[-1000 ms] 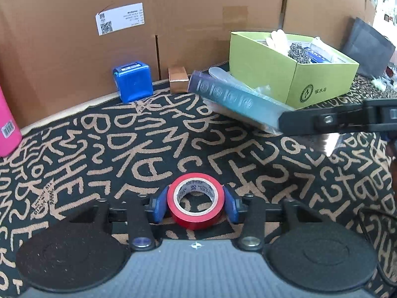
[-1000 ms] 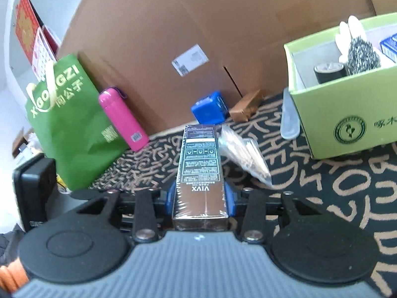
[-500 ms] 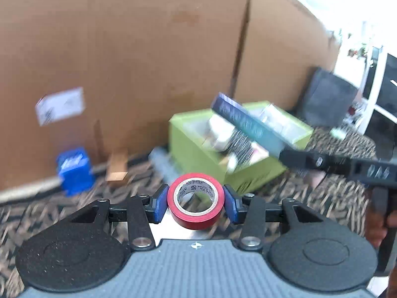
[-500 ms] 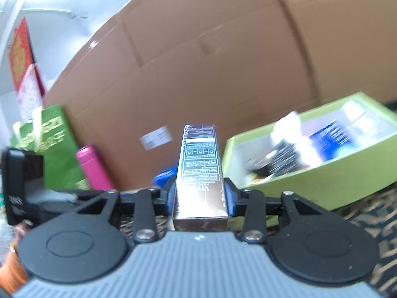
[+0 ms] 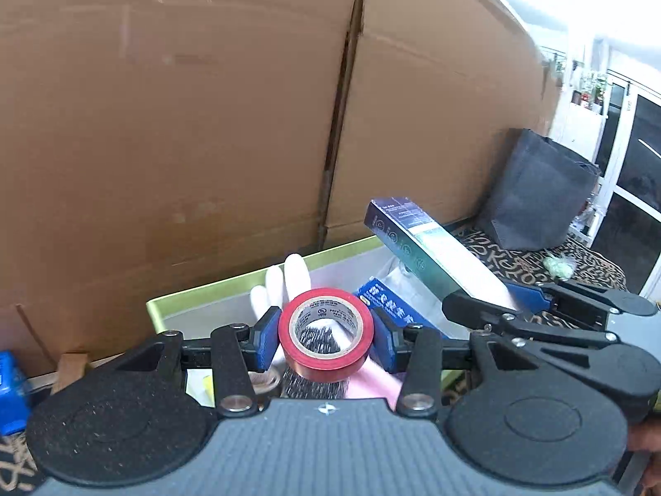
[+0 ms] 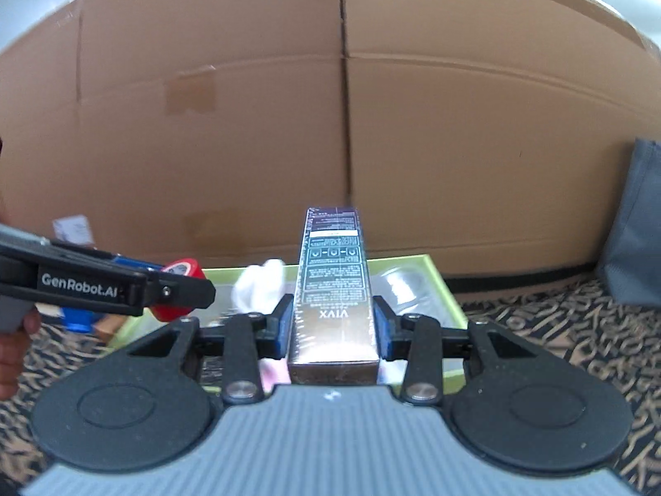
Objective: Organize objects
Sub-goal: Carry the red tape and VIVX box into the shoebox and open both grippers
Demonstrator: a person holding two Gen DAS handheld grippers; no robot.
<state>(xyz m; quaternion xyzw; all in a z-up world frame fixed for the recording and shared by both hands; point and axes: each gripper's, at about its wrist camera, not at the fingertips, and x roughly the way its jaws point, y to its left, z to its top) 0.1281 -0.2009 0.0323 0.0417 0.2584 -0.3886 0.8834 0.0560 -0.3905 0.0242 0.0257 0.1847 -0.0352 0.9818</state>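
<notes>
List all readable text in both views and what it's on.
"GenRobot.AI": side of the left hand-held gripper.
"VIVX": printed upside down on the long box in the right hand-held gripper; its finer print is too small.
Red tape core label: print too small to read reliably.
Blue pack in the green box: Chinese characters, too blurred.

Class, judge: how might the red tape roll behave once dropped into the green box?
The red tape roll is round, so it may roll if it lands on edge. It looks small and light; the cluttered green box would likely stop it.
</notes>
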